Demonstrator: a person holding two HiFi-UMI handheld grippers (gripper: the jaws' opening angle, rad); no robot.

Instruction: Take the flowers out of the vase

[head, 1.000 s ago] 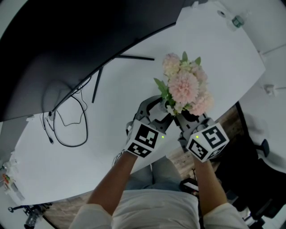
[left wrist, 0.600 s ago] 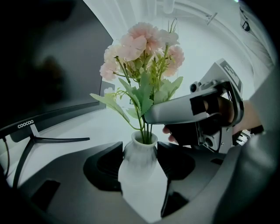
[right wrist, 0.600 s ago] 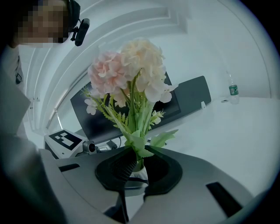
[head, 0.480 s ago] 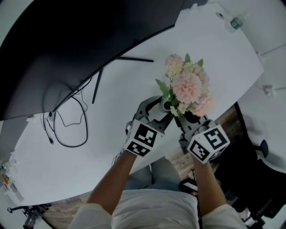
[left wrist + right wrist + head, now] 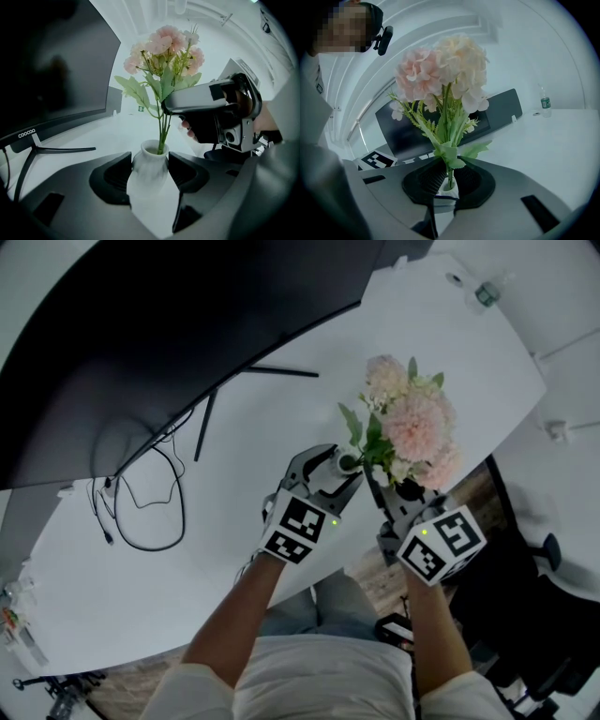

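Note:
A bunch of pink and cream flowers (image 5: pixel 412 423) stands with its green stems (image 5: pixel 161 131) in a small white vase (image 5: pixel 151 159) on the white table (image 5: pixel 187 568). My left gripper (image 5: pixel 333 468) is shut on the vase, one pad on each side of its body. My right gripper (image 5: pixel 377 476) comes in from the right, and its jaws have just been closing with the stems between them. In the right gripper view the pads pinch the stems (image 5: pixel 449 174) just above the vase mouth (image 5: pixel 446 193), below the lowest leaves.
A large dark curved monitor (image 5: pixel 141 334) on a thin-legged stand (image 5: pixel 253 367) fills the back left. Loose black cables (image 5: pixel 150 493) lie to its left. A water bottle (image 5: pixel 485 294) stands at the far right corner. The table's front edge runs under my hands, and a dark chair (image 5: pixel 553 596) is to the right.
The flowers have shifted up and to the right in the head view, with more stem showing above the vase. The right gripper went with them. The left gripper and vase stayed put.

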